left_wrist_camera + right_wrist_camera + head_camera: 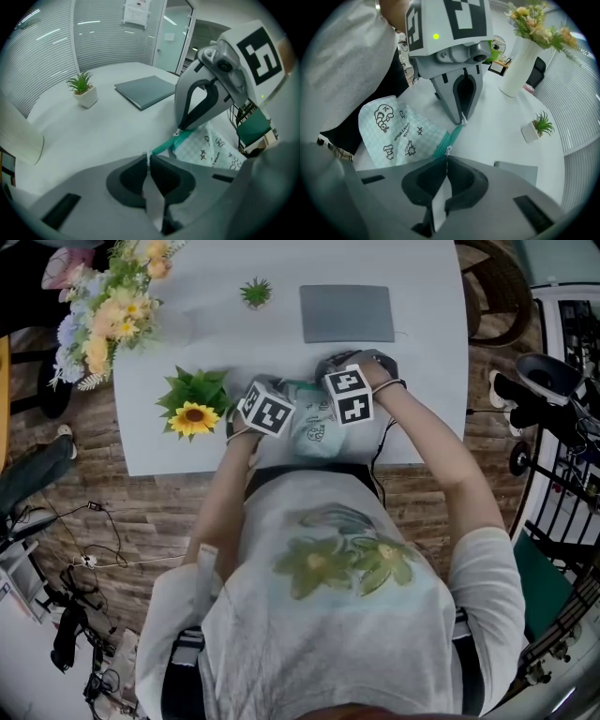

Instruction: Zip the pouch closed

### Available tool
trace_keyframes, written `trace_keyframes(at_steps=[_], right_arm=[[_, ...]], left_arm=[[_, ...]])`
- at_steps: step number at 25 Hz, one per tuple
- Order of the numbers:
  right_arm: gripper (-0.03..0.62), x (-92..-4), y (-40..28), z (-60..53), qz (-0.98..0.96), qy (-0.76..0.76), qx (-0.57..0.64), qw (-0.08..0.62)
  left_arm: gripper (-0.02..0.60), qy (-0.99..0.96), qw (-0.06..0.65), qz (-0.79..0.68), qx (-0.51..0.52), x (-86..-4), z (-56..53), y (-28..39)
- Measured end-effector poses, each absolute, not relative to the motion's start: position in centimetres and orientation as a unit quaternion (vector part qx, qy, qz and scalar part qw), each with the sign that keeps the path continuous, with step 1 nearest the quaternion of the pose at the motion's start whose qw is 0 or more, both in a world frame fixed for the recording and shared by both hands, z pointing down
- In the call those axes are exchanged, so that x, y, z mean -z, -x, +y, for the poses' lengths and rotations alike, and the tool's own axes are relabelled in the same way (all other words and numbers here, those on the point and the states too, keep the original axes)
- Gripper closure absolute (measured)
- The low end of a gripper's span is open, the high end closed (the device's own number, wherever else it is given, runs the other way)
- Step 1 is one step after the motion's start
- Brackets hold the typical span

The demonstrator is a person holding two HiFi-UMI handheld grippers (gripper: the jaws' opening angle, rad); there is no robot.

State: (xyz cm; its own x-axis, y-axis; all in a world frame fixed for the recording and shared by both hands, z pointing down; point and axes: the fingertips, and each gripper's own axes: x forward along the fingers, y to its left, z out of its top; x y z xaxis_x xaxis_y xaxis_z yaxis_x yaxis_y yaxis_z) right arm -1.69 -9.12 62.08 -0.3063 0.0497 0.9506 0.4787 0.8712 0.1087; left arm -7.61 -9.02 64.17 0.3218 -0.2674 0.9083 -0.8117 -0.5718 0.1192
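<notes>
— Where's the pouch (311, 427) from where you stand?

— At the near edge of the white table (412, 352), right in front of the person, between the two marker cubes. It's pale green check with little cartoon prints, and its body slumps toward the person's shirt.

— And the left gripper (149, 160)?

— Its jaws are pinched nearly together on a small pale tab (149, 154) at the end of the teal zipper (452, 136). The tab sticks up just past the pads.

— The right gripper (446, 155)?

— Closed tight as well, tips clamped on a thin bit of metal at the zipper, which looks to me like the zipper pull (448, 150). Both grippers point steeply down at the table.

— How far apart are they?

— Close. The teal strip runs straight from one pair of tips to the other, and the checked fabric hangs off on the right gripper's side.

— Is the zipper done up?

— That short stretch between the tips looks flat. Beyond it I can't tell; the grippers cover it.

— Anything else on the table?

— A flat grey pad (347, 313) at the far side, a small potted plant (255, 292) beside it, a sunflower (194, 416) to the left of the grippers, and a vase of flowers (112, 306) at the left corner. All of it sits apart from the pouch.
</notes>
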Motion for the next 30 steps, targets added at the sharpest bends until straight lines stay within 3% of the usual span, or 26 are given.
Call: trace_keyframes(at_steps=[30], right_arm=[[0.574,-62.1,-0.1,-8.6,-0.75,0.179,0.22,0.598]], left_arm=[[0.554,-0.757,0.291,-0.357,-0.464,-64.2,-9.0,7.6]])
